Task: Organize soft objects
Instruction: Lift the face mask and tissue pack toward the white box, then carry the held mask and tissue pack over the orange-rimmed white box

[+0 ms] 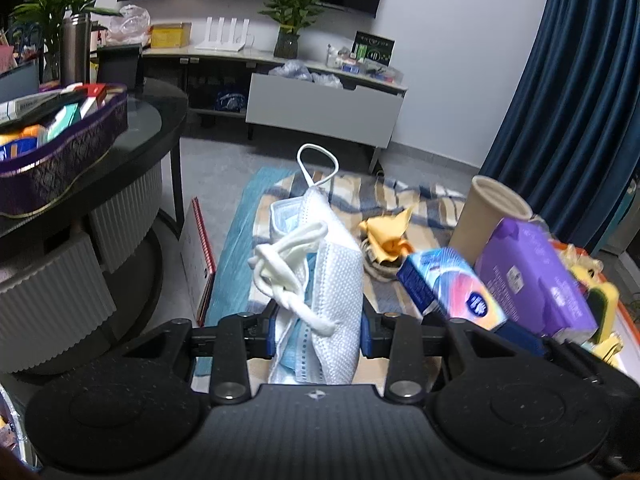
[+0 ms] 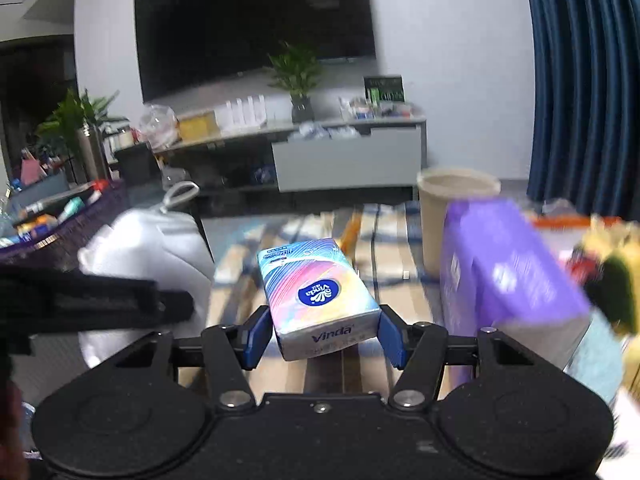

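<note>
purple pack (image 2: 508, 276) and beige cup (image 2: 456, 200) crowd the held tissue pack (image 2: 320, 300).

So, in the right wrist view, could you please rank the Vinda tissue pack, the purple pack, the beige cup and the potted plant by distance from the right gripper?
1. Vinda tissue pack, between its jaws.
2. Purple pack, right.
3. Beige cup, right, behind it.
4. Potted plant, on the far cabinet.

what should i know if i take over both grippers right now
Left gripper: shut on a bundle of face masks, held up off the floor.
Right gripper: shut on a Vinda tissue pack, also lifted.
Purple tissue pack and beige cup sit to the right; yellow cloth lies on the striped mat.
Done: both items picked up.
Left: place both; the destination isn't evident.
</note>
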Demonstrator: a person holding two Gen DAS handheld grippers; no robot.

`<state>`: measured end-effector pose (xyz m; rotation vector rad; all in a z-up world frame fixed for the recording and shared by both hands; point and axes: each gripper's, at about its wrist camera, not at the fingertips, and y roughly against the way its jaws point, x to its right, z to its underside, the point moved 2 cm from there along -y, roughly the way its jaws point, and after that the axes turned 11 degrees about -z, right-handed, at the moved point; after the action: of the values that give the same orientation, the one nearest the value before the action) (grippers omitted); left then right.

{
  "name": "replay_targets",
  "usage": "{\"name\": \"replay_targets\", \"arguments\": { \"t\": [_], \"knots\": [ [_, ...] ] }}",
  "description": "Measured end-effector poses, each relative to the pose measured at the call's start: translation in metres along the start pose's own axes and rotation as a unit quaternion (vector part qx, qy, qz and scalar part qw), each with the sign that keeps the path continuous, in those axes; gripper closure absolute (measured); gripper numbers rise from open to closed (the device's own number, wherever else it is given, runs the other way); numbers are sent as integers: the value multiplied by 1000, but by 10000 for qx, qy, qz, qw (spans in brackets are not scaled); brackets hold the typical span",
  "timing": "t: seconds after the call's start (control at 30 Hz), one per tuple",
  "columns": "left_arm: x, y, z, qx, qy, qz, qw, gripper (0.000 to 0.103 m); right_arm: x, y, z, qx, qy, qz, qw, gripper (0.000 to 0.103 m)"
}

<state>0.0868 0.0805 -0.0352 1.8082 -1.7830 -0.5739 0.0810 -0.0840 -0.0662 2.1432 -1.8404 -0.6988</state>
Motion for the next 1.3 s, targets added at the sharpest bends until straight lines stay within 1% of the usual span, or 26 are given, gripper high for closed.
{"name": "replay_targets", "arguments": {
  "t": [0.2,0.33,0.5,0.63,0.83,1.3],
  "knots": [
    [16,13,-21,199,-35,0,9998,66,10,17,-30,-50,72,-40,10000,35],
    [26,18,-36,284,-93,-66,9995,66,21,26,-49,-58,180,56,9998,35],
    [35,19,-46,311,-144,-162,9993,66,40,40,-70,57,104,112,9999,35],
    [44,17,-51,261,-187,-161,9994,66,50,49,-84,104,119,60,9999,35],
    [57,14,-55,253,-315,-118,9991,66,66,61,-92,162,57,105,9998,35],
    [81,16,-46,183,-463,126,9987,66,88,78,-97,220,26,220,9995,35]
  ]
}}
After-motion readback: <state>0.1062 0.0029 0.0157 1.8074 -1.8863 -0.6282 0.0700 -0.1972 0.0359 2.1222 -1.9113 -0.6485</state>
